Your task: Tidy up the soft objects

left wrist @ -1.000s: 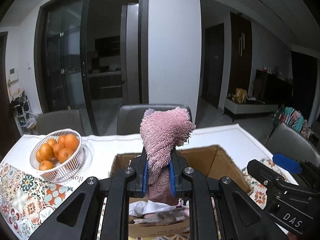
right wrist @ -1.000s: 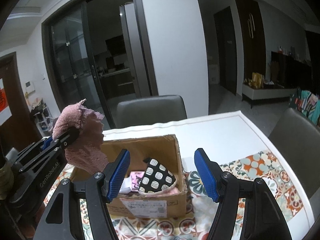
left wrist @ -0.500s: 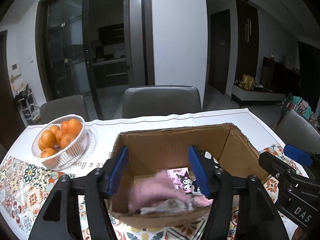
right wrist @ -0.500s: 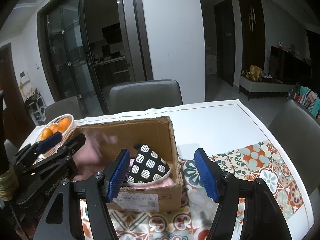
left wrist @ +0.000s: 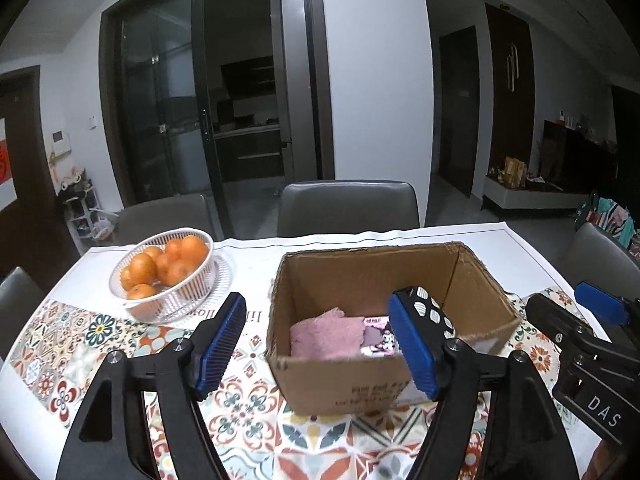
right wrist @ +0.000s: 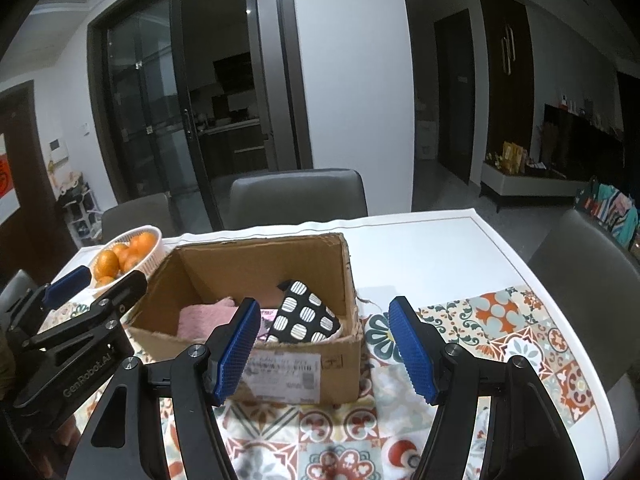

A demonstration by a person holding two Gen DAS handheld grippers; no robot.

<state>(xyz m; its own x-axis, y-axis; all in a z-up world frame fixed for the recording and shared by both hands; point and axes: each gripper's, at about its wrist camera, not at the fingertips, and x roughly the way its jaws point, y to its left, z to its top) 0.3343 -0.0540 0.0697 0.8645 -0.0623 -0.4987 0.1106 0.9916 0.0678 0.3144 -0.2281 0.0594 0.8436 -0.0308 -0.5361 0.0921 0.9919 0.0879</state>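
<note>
1. Grippers, nearest item. Left gripper [left wrist: 316, 346]: jaws have just been opening and now stand wide, nothing between the pads; the near wall of the box shows through the gap at 12 o'clock. Right gripper [right wrist: 322, 346]: jaws spread wide, holding nothing, with the box's front right corner in the gap.

2. Table covering. Patterned tile-print cloth [right wrist: 520, 332] lies under both grippers and runs from 9 to 3 o'clock. No loose soft item shows on it in either view.

3. Container. Cardboard box [left wrist: 344, 380], open-topped, upright, just beyond the left gripper's tips at 12 o'clock.

4. Contents, all inside the box and below its rim:
   - pink fluffy towel [left wrist: 326, 336], at the box's 9 o'clock side, lying flat;
   - black cloth with white spots [right wrist: 306, 318], at the 3 o'clock side, tilted against the wall;
   - small printed pink item [left wrist: 378, 338] between the two, partly covered.

5. Bystander item. White basket of oranges [left wrist: 168, 270], at 10 o'clock from the box, well apart; judged no part of the job.

6. Progress, as a judgement. Pink towel is stowed; both grippers are free. Sorting looks close to finished, or finished, unless further soft pieces lie outside the views. Tidiness of the pile deeper in the box cannot be told.
</note>
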